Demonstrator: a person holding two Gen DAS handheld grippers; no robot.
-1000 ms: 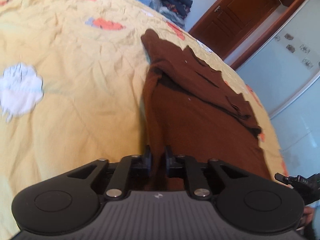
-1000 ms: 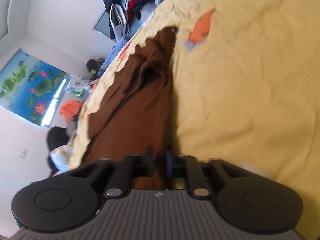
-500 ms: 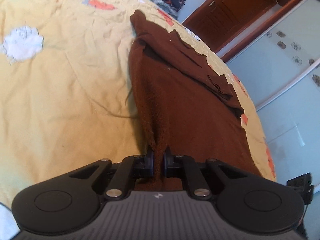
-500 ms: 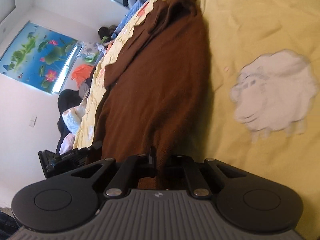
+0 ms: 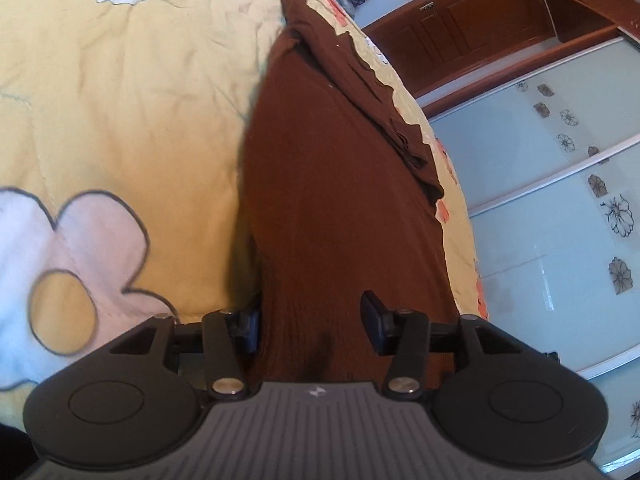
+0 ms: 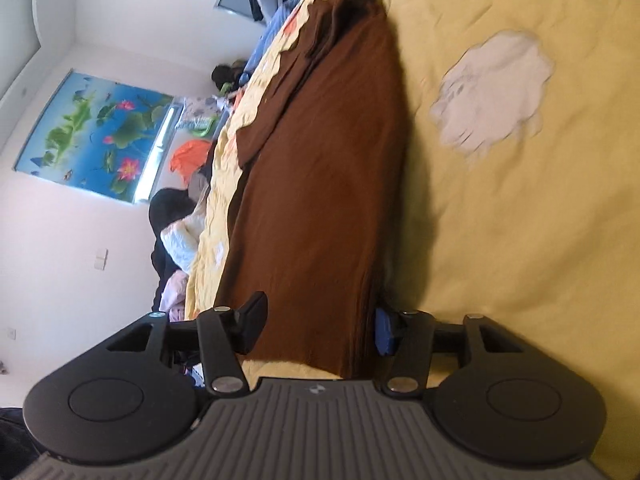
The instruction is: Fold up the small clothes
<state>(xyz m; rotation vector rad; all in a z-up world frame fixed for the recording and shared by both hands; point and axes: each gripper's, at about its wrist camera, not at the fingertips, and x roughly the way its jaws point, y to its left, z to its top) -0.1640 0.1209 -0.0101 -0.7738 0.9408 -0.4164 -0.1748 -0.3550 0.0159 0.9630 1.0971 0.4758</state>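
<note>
Brown garment, folded long strip, narrow end toward frame top; left gripper and right gripper spread apart.

My left claw is black, its body ribbed grey; my right claw matches, with a blue pad on one finger. The garment between them is plain dark brown. It lies near the edge of a pale yellow bedspread patterned with white sheep, a white flower outlined in grey, and orange patches along the edge.
</note>
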